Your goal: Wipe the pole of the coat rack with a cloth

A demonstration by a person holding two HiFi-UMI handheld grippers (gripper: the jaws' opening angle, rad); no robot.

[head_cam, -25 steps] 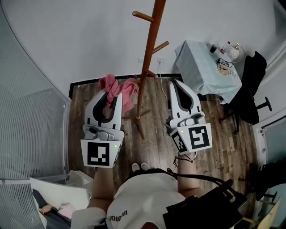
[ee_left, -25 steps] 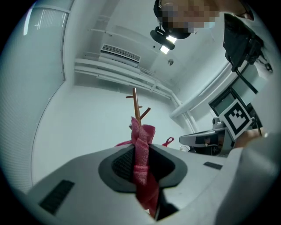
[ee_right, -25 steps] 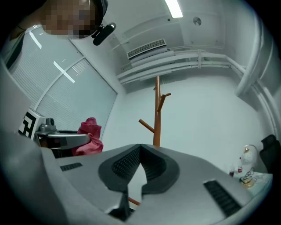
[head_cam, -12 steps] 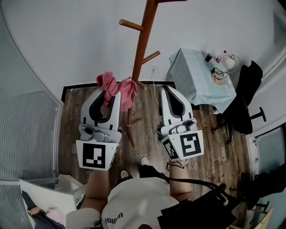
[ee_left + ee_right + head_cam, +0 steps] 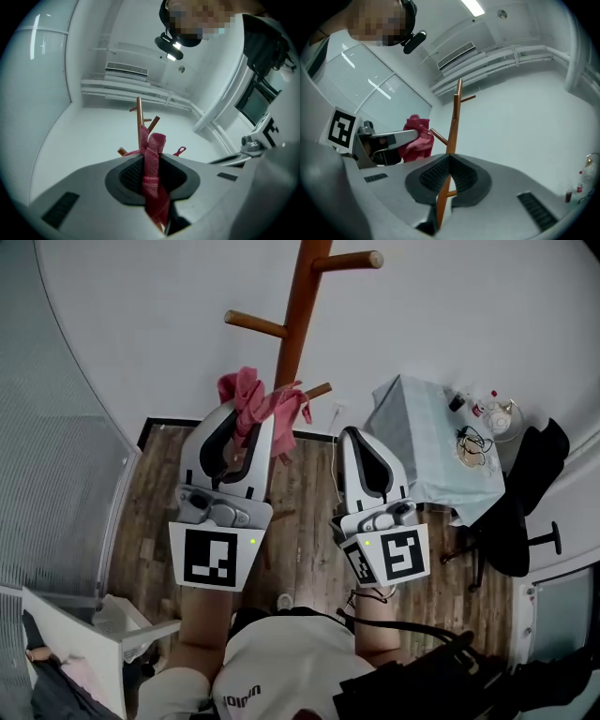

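Left gripper [image 5: 249,420] clamped on the pink cloth [image 5: 246,390] — cloth bunches out past the tips, just beside the rack pole [image 5: 294,329], level with its lowest peg; contact unclear. Right gripper [image 5: 352,433] jaws pressed together, nothing in them — sits right of the pole, near the table [image 5: 412,437].

The cloth [image 5: 258,401] is a pinkish red with a visible weave, the coat rack pole [image 5: 298,310] a warm orange-brown wood. The left gripper [image 5: 246,423] and right gripper [image 5: 356,434] have white-grey shells with black ribbed pads, plus black-and-white square markers on the cubes. Floor [image 5: 300,521] is dark brown planks, wall [image 5: 159,315] plain off-white, the table [image 5: 422,427] draped pale blue-green, and the chair [image 5: 516,512] is black.
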